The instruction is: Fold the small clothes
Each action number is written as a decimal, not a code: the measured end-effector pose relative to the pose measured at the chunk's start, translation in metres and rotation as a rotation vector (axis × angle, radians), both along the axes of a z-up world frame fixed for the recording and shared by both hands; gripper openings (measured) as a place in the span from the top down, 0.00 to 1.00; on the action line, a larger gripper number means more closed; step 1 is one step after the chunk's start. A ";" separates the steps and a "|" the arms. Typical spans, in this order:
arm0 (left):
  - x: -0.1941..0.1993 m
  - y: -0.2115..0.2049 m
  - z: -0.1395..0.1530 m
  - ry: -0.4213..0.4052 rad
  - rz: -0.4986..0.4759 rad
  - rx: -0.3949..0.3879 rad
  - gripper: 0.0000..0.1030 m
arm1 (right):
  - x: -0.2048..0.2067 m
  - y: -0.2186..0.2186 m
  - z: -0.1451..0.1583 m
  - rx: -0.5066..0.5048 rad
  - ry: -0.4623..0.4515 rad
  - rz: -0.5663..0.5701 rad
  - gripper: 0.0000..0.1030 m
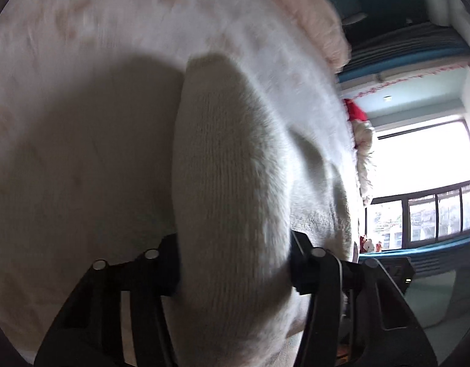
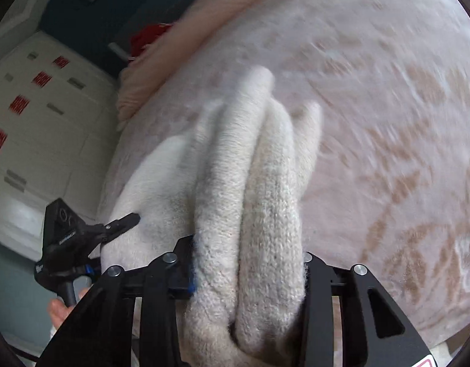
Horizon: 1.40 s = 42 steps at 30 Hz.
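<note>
A cream knitted garment (image 1: pixel 228 183) fills the middle of the left wrist view, held over a pale fleecy blanket (image 1: pixel 82 61). My left gripper (image 1: pixel 235 263) is shut on a fold of it, the black fingers pressing from both sides. In the right wrist view the same knit (image 2: pixel 250 214) is bunched into thick folds. My right gripper (image 2: pixel 248 272) is shut on those folds. The left gripper also shows in the right wrist view (image 2: pixel 124 223), clamped on the garment's far left edge. The fingertips are hidden by fabric.
The blanket has a brown leaf pattern (image 2: pixel 403 153). A pink fluffy cloth (image 2: pixel 161 70) lies along its far edge. White drawers with red labels (image 2: pixel 36 107) stand at the left. A bright window (image 1: pixel 424 159) and a red and white plush (image 1: pixel 360 128) are at the right.
</note>
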<state>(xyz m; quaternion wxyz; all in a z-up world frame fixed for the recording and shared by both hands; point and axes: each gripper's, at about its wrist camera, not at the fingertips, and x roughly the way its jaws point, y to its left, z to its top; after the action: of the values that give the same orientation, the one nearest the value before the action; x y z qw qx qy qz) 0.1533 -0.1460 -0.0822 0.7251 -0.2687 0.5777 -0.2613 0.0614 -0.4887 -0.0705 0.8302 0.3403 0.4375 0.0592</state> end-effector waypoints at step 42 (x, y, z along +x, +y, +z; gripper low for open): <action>-0.047 0.073 0.027 -0.233 0.030 0.394 0.29 | -0.008 0.119 0.054 -0.337 -0.047 0.162 0.83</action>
<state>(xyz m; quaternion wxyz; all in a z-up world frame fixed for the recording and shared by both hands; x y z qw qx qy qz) 0.1064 -0.0733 -0.0549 0.8292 -0.0986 0.5259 -0.1617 0.0529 -0.3698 -0.0169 0.8780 0.1584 0.4477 0.0597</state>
